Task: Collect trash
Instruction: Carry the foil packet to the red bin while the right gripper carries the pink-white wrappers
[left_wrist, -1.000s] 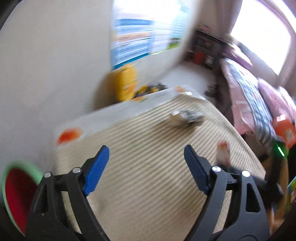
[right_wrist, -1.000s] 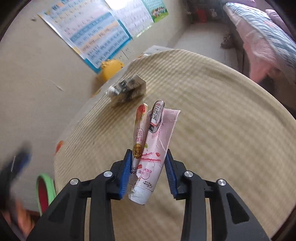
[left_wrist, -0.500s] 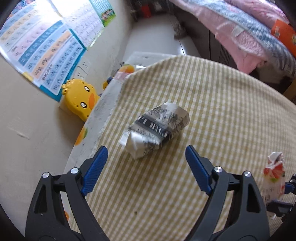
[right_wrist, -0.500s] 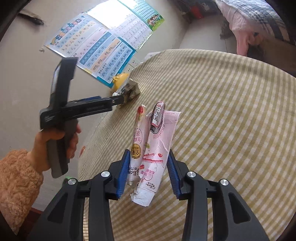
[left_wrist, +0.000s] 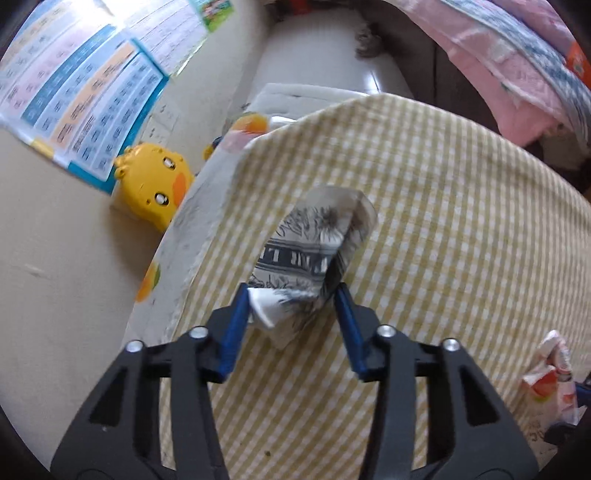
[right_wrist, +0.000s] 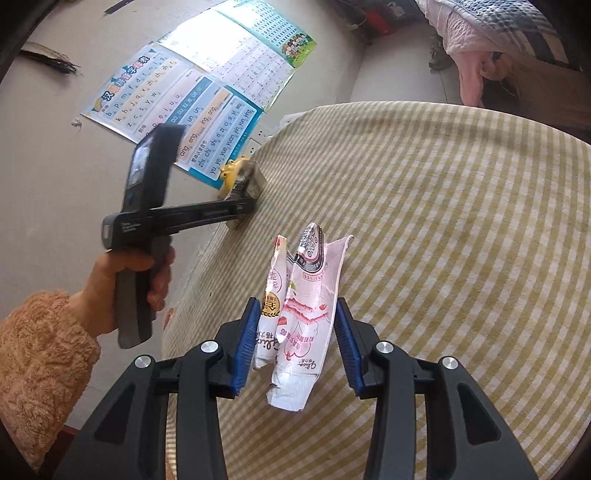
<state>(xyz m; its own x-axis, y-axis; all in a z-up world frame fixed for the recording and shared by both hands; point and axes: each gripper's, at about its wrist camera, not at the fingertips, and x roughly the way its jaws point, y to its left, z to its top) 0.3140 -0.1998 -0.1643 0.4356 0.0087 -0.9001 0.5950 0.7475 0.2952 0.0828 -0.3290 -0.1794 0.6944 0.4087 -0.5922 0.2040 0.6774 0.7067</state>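
In the left wrist view, the left tongs (left_wrist: 291, 306) fill the lower half of the frame, and their jaws are closing on a crumpled grey-and-black printed carton (left_wrist: 314, 258) that lies on the yellow checked cloth of the worktop (left_wrist: 461, 221). The carton's near end sits between the two blue pads, which touch its sides, while the rest of it reaches up toward the centre of the frame. At the right edge of that view a pink and white wrapper shows partly. In the right wrist view, the right tongs (right_wrist: 295, 332) sit low in the centre and pinch a bundle of pink and white wrappers (right_wrist: 299, 306) that stands up between the pads, its lower end hanging below them. At the left of that frame, a hand (right_wrist: 125, 280) in a fuzzy tan sleeve (right_wrist: 40, 365) grips the black handle of the left tongs, whose tip meets the carton near the worktop's edge. A yellow duck toy (left_wrist: 155, 184) stands by the wall under a blue chart poster (right_wrist: 177, 110), and pink bedding (left_wrist: 517, 62) lies at the upper right.
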